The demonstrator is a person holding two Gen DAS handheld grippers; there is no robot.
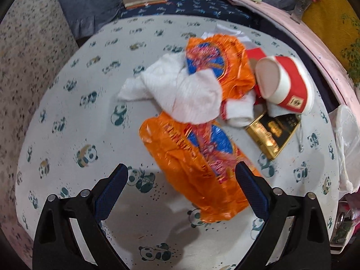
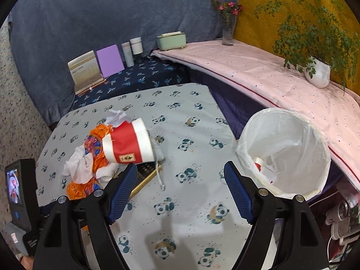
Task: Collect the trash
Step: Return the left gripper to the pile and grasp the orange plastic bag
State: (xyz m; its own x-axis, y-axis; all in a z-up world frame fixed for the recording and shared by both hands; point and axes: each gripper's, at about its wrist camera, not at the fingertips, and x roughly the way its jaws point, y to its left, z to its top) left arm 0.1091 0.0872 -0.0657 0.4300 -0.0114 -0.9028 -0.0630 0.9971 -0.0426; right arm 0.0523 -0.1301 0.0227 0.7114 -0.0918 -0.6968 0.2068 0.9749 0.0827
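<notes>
Now both claws agape and empty over the panda-print worktop (image 1: 67, 112). Left claw (image 1: 181, 175) above the near orange wrapper (image 1: 193, 171), right finger overlapping its edge in view, nothing gripped. Right claw (image 2: 180, 173) over bare cloth between the trash heap and the bin (image 2: 290, 144).

Heaped toward the worktop's left side as seen from the right wrist: two orange wrappers, the far one (image 1: 216, 67) partly under a white crumpled tissue (image 1: 180, 90); a red-and-white paper cup (image 2: 129, 145) tipped on its side, leaning on the pile; a black-and-gold flat box (image 1: 273, 132) beneath the cup; a rolled white piece (image 1: 238, 112) just beside it.

White-lined bin at the worktop's right edge, a small red-and-white item (image 2: 258, 163) inside.
</notes>
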